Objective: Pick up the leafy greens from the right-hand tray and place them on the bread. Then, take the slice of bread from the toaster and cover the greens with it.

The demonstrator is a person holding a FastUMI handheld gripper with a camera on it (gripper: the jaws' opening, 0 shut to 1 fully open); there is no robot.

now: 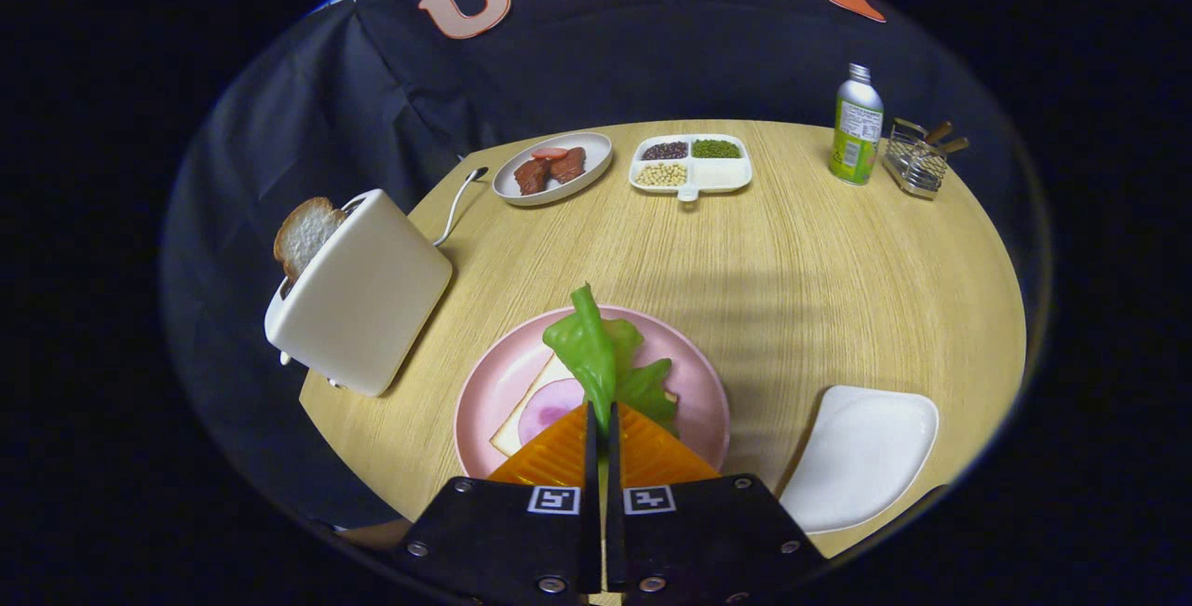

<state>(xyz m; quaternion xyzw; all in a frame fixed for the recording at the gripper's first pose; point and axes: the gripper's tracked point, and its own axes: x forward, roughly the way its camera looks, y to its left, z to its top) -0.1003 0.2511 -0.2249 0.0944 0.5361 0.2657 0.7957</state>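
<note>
My gripper [601,415] is shut on the leafy greens [596,355], which stick up from between the fingertips over the pink plate [484,392]. On that plate lies a slice of bread [526,406] with a round slice of ham [549,406] on top, just left of the fingers and partly hidden by them. A white toaster [363,294] stands to the left of the plate with a slice of toast [303,234] poking out of its slot. The white tray [861,457] to the right of the fingers holds nothing.
At the table's far side sit a grey plate with meat pieces [552,168], a white divided dish of beans [691,164], a green bottle [857,127] and a wire rack [917,159]. The toaster's cord [456,206] runs off the far-left edge.
</note>
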